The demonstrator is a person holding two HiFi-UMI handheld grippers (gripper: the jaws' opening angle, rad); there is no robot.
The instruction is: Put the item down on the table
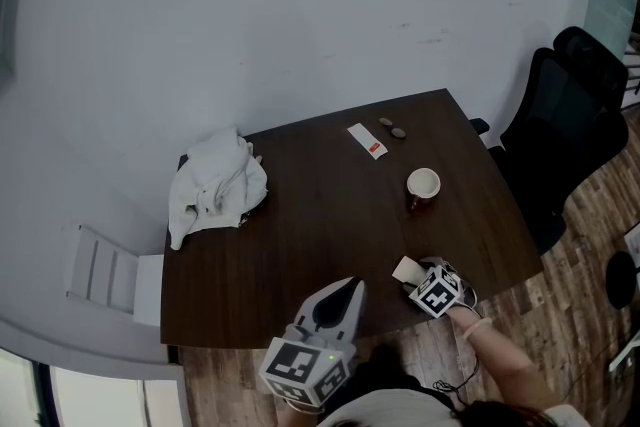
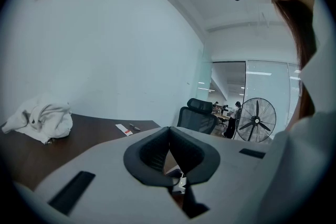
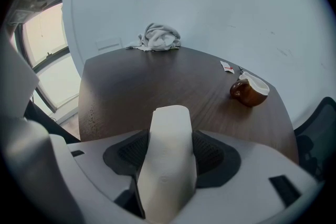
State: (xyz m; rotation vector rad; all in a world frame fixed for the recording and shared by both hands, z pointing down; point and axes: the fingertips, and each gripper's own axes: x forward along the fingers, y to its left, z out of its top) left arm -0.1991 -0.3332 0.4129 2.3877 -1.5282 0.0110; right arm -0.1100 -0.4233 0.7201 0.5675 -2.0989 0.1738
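1. Two hand-held grippers show: the right hand-held gripper (image 3: pixel 169 150) is clamped on the white item (image 3: pixel 167 170), on the near side of the mug (image 3: pixel 250 91), over the counter (image 3: pixel 157 81).
2. The left hand-held gripper (image 2: pixel 169 152) is pressed closed, empty.
3. Likely step: lowering; next, settle it on the counter, then unclench.

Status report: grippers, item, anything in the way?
Left gripper shut, empty. Right gripper shut on white item, over table, near edge. Mug ahead, clear of it.

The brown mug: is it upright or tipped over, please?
Upright: the brown mug stands on the table, its white-lined mouth facing up.
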